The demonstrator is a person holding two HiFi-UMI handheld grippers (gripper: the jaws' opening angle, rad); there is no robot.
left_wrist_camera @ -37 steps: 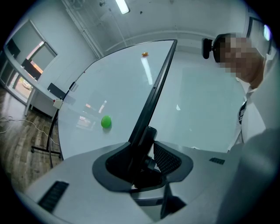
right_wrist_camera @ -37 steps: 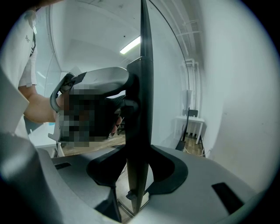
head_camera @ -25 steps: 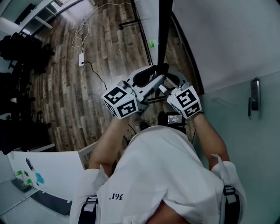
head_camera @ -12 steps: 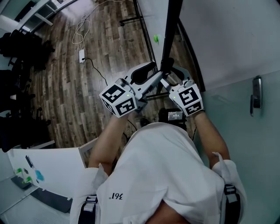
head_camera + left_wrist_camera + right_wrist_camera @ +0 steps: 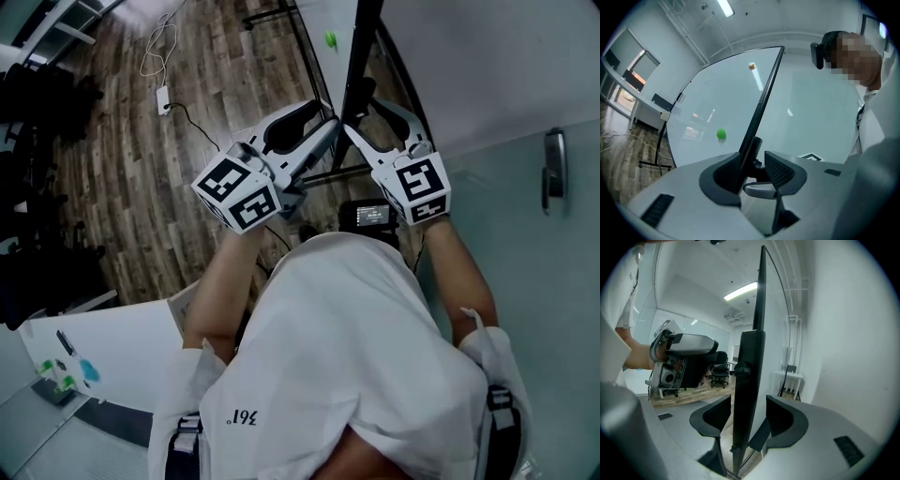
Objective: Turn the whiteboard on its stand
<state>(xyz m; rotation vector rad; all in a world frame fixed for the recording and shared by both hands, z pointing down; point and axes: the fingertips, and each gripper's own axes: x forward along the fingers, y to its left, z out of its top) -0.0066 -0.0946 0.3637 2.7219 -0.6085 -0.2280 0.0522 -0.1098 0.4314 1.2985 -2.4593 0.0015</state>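
Whiteboard (image 5: 726,93) stands upright on its stand on the wooden floor (image 5: 141,169), directly in front of us and seen nearly edge-on, with a green magnet (image 5: 721,134) on its glossy face. Both tools sit at the board's black frame (image 5: 749,380), one from each side. The left gripper (image 5: 755,169) has its jaws apart with the frame running between them; the frame lies close against one pad, while a gap and a small dark fitting show before the other. The right gripper (image 5: 749,420) has its jaws opening, with the frame between them and clear space on both sides, so neither tool is clamped on the board. We judge the panel to be stiff, broad and fairly heavy to swing, and its face smooth and slippery, so we take hold only on the rigid frame edge, never on the writing surface. A hold near mid-height should keep the turn steady. We apply force slowly, since the stand (image 5: 658,150) may shift or tip under a sudden push.
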